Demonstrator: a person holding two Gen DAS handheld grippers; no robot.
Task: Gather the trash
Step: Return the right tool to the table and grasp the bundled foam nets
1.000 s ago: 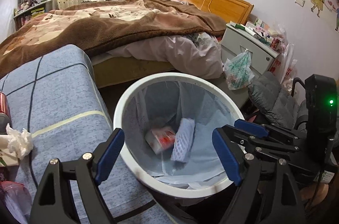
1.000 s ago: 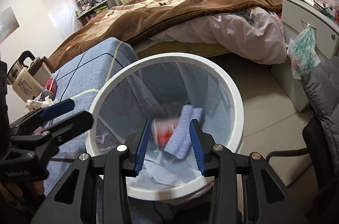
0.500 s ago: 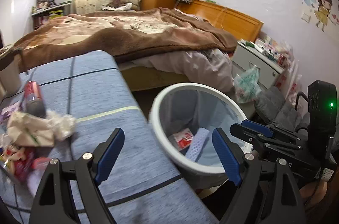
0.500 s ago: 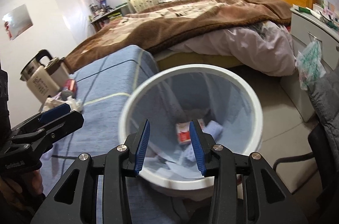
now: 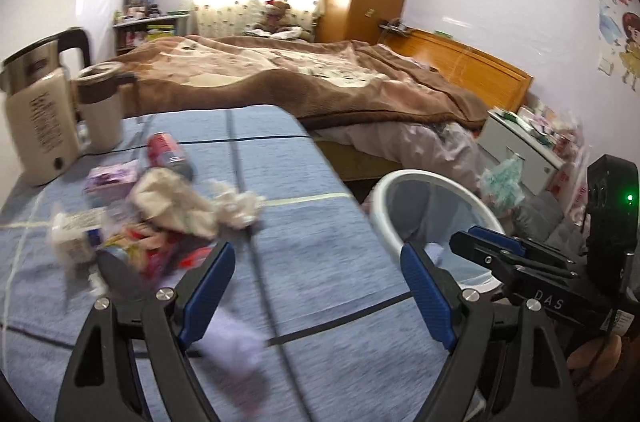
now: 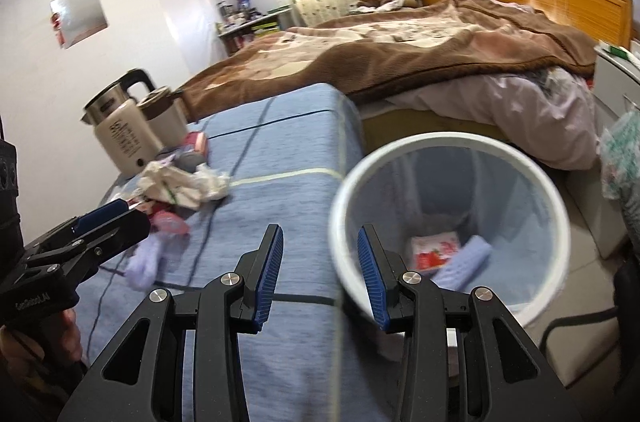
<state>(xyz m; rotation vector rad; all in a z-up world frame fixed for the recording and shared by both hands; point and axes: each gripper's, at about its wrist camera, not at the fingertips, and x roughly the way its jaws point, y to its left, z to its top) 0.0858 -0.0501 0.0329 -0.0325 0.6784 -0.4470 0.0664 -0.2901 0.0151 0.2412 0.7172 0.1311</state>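
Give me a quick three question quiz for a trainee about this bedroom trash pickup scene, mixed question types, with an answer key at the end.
1. True or false: the round white plastic trash bin already holds a red-and-white packet and a pale blue foam piece.
2. Multiple choice: the pile of crumpled white tissue and wrappers lies on A) the brown bed blanket, B) the blue cloth-covered table, C) the floor.
3. Short answer: does the left gripper or the right gripper hold anything between its fingers?

Key: 1 true; 2 B; 3 no, both are open and empty.
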